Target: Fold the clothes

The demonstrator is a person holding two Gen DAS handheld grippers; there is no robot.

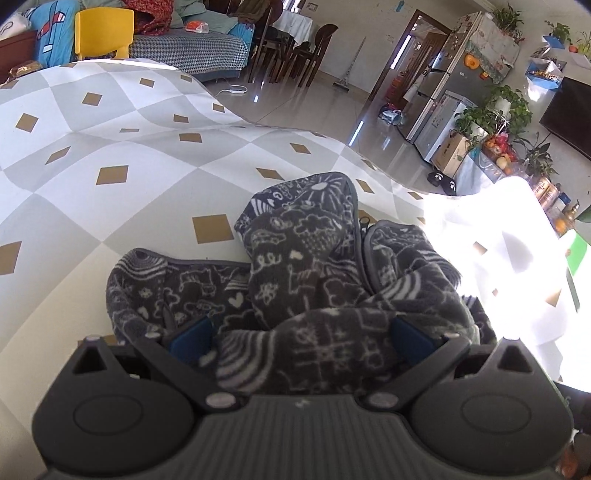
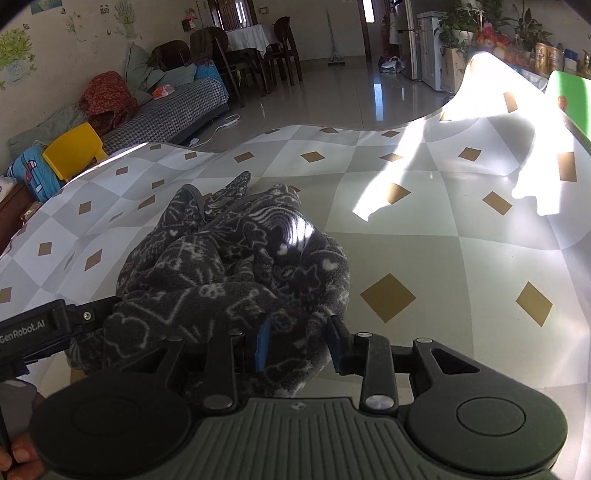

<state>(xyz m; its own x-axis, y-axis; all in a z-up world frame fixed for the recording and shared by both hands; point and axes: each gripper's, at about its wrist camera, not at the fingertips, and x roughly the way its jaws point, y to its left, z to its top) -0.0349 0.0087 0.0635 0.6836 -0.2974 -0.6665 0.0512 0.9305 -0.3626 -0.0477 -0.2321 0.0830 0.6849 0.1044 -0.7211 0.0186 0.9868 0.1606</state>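
Left gripper (image 1: 301, 338): my jaws are spread wide, blue pads on either side of a thick roll of fleece; I can't tell if they pinch it or the cloth just lies between them.
Right gripper (image 2: 299, 345): my jaws are partly closed, blue pads pressing a fold of the same fleece from both sides, so I've got hold of it.
Other tool in right view: I see the left gripper's black body, lettered GenRobot.AI, coming in at the left edge, touching the fleece.
Hand (image 2: 18, 458): fingers show at the bottom-left corner of the right view.
Fleece garment (image 1: 314, 266): dark grey with white doodle print, bunched in a heap, not folded, lying on the mat right in front of both grippers.
Mat (image 1: 129, 155): grey-and-white checks with tan diamonds, far edge curling up in waves, strong sun patch on one side.
Far: yellow chair (image 1: 103, 33) beyond the mat, checked sofa (image 2: 173, 110) near it.
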